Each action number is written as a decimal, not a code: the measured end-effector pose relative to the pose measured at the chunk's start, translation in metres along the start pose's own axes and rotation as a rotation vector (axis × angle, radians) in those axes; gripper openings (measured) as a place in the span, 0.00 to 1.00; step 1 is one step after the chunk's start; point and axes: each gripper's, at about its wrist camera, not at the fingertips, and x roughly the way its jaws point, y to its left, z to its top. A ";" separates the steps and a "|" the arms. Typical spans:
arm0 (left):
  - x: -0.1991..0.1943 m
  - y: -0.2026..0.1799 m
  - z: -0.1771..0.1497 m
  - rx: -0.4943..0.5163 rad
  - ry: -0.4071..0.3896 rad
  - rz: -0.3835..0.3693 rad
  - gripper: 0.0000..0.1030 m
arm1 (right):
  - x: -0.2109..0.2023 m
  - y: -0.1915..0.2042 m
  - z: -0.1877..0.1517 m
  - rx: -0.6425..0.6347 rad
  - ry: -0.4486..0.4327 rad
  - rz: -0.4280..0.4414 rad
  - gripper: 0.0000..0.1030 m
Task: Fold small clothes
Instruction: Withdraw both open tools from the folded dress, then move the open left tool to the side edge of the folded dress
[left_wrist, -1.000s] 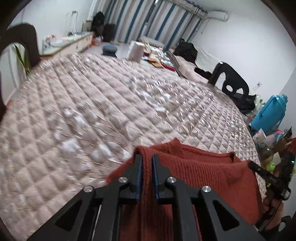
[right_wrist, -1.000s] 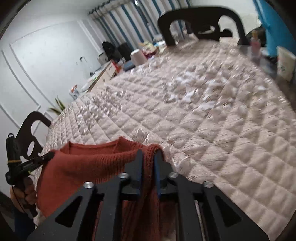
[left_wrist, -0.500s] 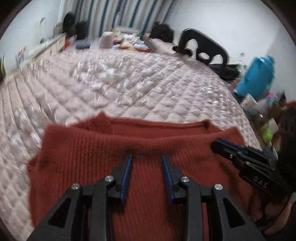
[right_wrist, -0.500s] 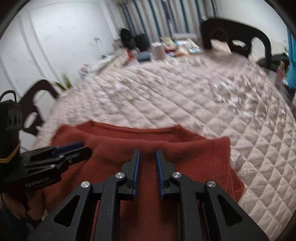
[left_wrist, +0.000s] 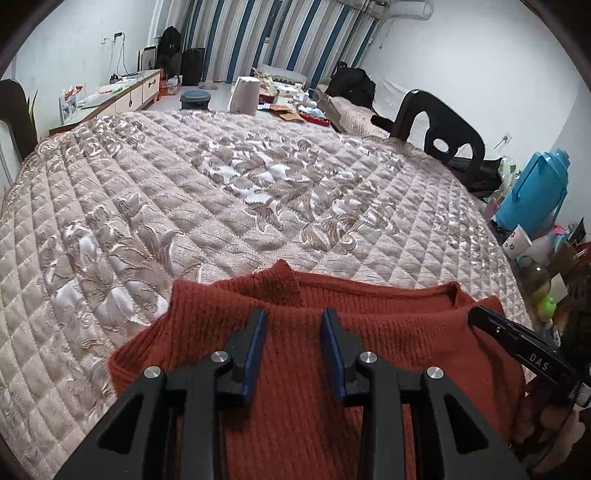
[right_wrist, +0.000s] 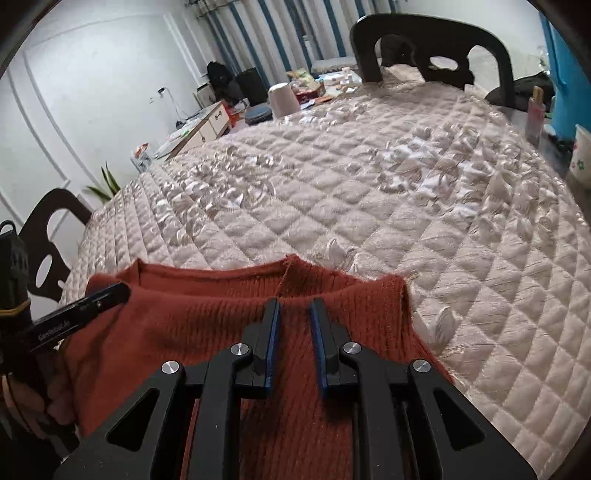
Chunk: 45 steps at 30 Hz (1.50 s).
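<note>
A rust-red knitted sweater lies flat on the quilted beige table cover, neckline toward the far side, close to the near edge. My left gripper hovers over its left chest, open, with only the flat knit showing in the gap. In the right wrist view the sweater fills the foreground, and my right gripper stands over its right chest with a narrow gap, open, pinching no cloth. Each gripper's fingers show at the other view's edge, over a shoulder of the sweater.
Black chairs stand at the far right and at the left of the table. A blue thermos, a flowered cup and bottles crowd the right edge. A hand holds the left gripper's handle.
A second ago both grippers were shut on raised folds of the sweater. They have let go, the sweater has dropped flat, and both have drawn back over it. The left jaws stand wider.
</note>
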 end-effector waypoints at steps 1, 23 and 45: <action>-0.006 0.002 -0.002 -0.001 -0.008 0.000 0.33 | -0.005 0.001 -0.002 -0.006 -0.011 -0.011 0.16; -0.085 0.006 -0.094 0.165 -0.109 0.008 0.38 | -0.092 0.025 -0.099 -0.161 -0.107 -0.046 0.17; -0.102 -0.012 -0.129 0.168 -0.116 0.081 0.38 | -0.079 0.052 -0.121 -0.235 -0.063 -0.039 0.17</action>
